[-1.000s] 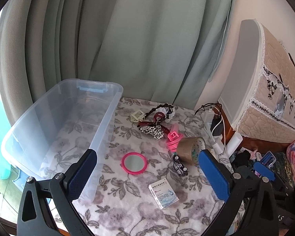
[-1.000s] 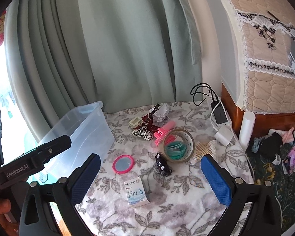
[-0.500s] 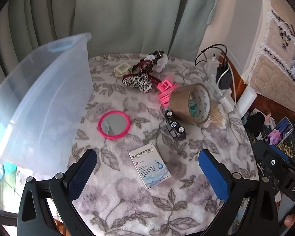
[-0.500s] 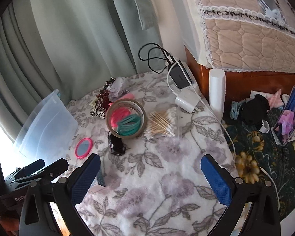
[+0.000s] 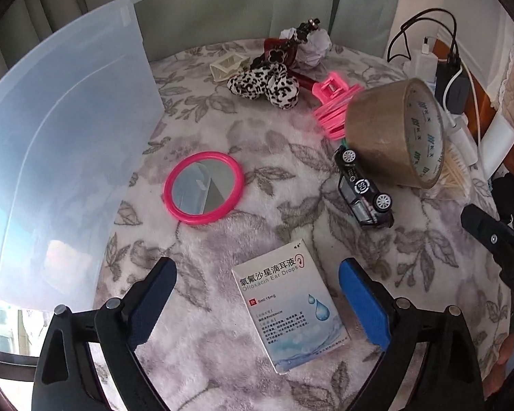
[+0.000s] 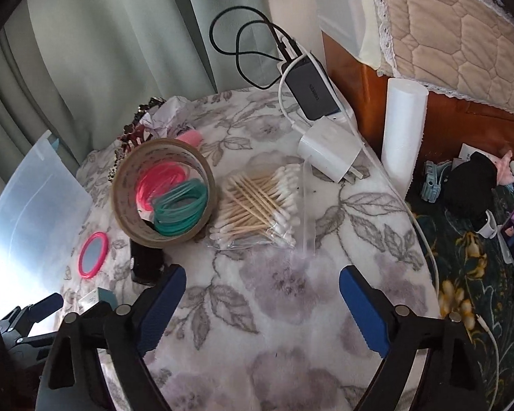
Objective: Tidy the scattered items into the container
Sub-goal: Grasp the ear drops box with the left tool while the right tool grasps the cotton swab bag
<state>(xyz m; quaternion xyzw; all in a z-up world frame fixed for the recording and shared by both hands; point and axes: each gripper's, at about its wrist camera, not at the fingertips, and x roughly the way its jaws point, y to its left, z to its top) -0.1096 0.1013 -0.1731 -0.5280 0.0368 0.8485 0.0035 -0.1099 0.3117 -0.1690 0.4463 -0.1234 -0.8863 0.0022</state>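
Since the left hand-held gripper [image 5: 257, 298] hangs wide open and empty astride the ear-drop box [image 5: 289, 311], it should close squarely across the box's narrow sides, then carry it to the clear container [image 5: 65, 157] on the left. The right hand-held gripper [image 6: 262, 304] is likewise spread, holding nothing. On the counter [image 5: 274, 205]: one pink mirror [image 5: 204, 187], one toy car [image 5: 363, 190], one tape roll [image 5: 394, 137], probably one swab packet [image 6: 257, 209].

Left wrist cam looks down, close, at the box of ear drops [image 5: 291, 311] w/ the clear bin [image 5: 61, 150] on its left. Right wrist cam sits further right, close over the cotton swabs [image 6: 257, 205], facing the curtain. Both see the tape roll [image 5: 394, 133] [image 6: 164, 191] & pink mirror [image 5: 204, 186] [image 6: 92, 253].
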